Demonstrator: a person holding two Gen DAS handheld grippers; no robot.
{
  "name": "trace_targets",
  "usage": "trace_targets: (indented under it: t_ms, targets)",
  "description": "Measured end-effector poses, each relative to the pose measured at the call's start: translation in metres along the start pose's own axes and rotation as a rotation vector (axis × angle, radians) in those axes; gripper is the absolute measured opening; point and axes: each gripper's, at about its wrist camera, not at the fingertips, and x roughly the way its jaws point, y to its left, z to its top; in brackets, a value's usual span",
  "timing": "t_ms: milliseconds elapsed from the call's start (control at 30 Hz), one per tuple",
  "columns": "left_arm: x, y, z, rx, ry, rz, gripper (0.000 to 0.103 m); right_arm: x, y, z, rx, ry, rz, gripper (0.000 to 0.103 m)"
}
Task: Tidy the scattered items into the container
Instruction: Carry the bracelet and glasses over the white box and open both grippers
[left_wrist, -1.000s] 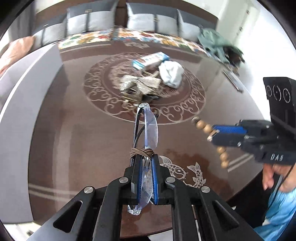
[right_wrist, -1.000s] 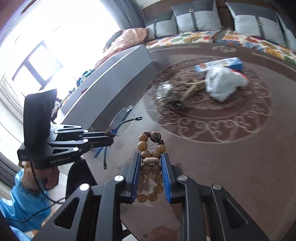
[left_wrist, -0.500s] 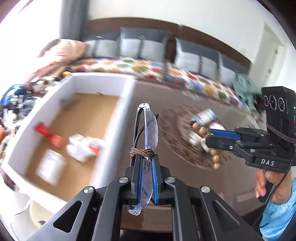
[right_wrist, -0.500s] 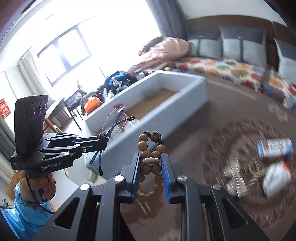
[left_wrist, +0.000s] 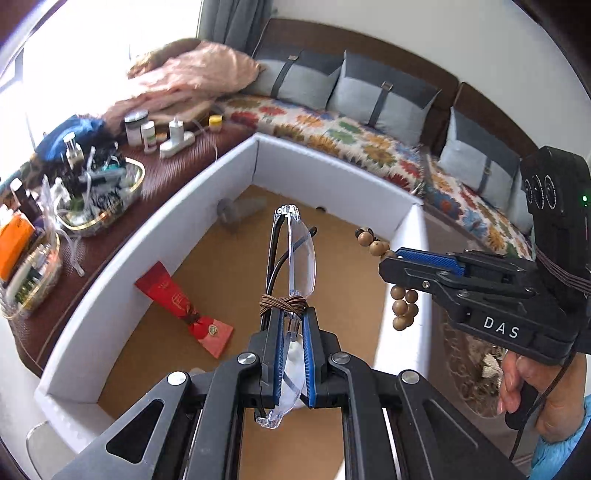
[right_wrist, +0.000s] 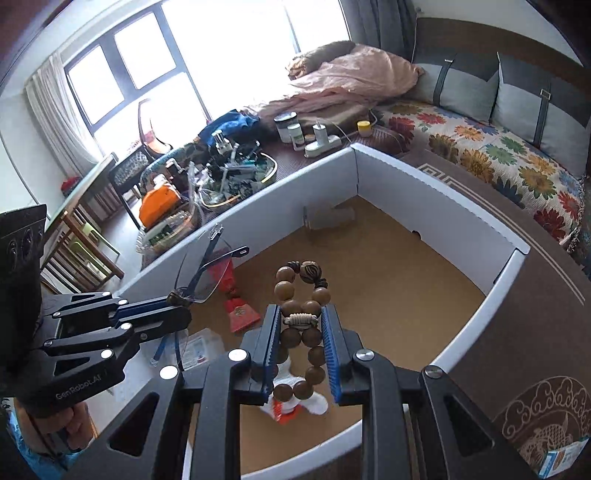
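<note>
We see a dark patterned table (right_wrist: 546, 317) bearing a white box (left_wrist: 110, 280), with a floral couch (left_wrist: 354, 136) at the far side and windows (right_wrist: 122, 66) to the left. Our left gripper (left_wrist: 291, 354) is clenched on folded glasses (left_wrist: 295, 254), our right gripper (right_wrist: 301, 354) on a bead bracelet (right_wrist: 301, 291), both above the box's brown floor.
</note>
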Motion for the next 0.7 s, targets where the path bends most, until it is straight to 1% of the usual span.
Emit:
trace_targets:
  t_ms: [67,100,133,167,200,233,267,300,333,400,500,700]
  targets:
    - [0.026,0.006,0.004,-0.01,0.05,-0.002,0.009,0.029,-0.012,0.002,0.008,0.048,-0.011,0.023]
    - [0.038,0.007,0.004,-0.012,0.079,0.002,0.01,0.046,-0.018,0.003,0.014,0.077,-0.03,0.024]
    - [0.048,0.008,0.003,-0.017,0.111,0.004,0.012,0.055,-0.021,0.003,0.021,0.097,-0.041,0.025]
    - [0.057,0.008,0.001,-0.023,0.145,0.003,0.016,0.063,-0.025,0.002,0.028,0.118,-0.051,0.028]
    - [0.066,0.009,-0.001,-0.033,0.17,0.004,0.035,0.071,-0.032,0.001,0.049,0.141,-0.053,0.045]
    - [0.07,0.01,-0.002,-0.037,0.178,0.015,0.066,0.075,-0.037,-0.001,0.064,0.146,-0.051,0.054]
    - [0.071,0.01,-0.003,-0.034,0.17,0.03,0.078,0.076,-0.04,-0.001,0.069,0.144,-0.049,0.054]
    - [0.07,0.009,-0.004,-0.029,0.155,0.044,0.083,0.077,-0.041,-0.002,0.064,0.142,-0.051,0.054]
    - [0.07,0.008,-0.005,-0.024,0.14,0.059,0.083,0.077,-0.042,-0.003,0.059,0.141,-0.054,0.054]
    - [0.066,0.008,-0.006,-0.038,0.118,0.059,0.083,0.074,-0.041,-0.003,0.055,0.129,-0.045,0.054]
    - [0.054,0.007,-0.004,-0.037,0.072,0.095,0.083,0.066,-0.036,-0.004,0.034,0.118,-0.046,0.054]
    - [0.014,-0.01,-0.01,0.003,0.004,0.167,0.083,0.027,-0.026,-0.009,0.021,0.069,-0.038,0.054]
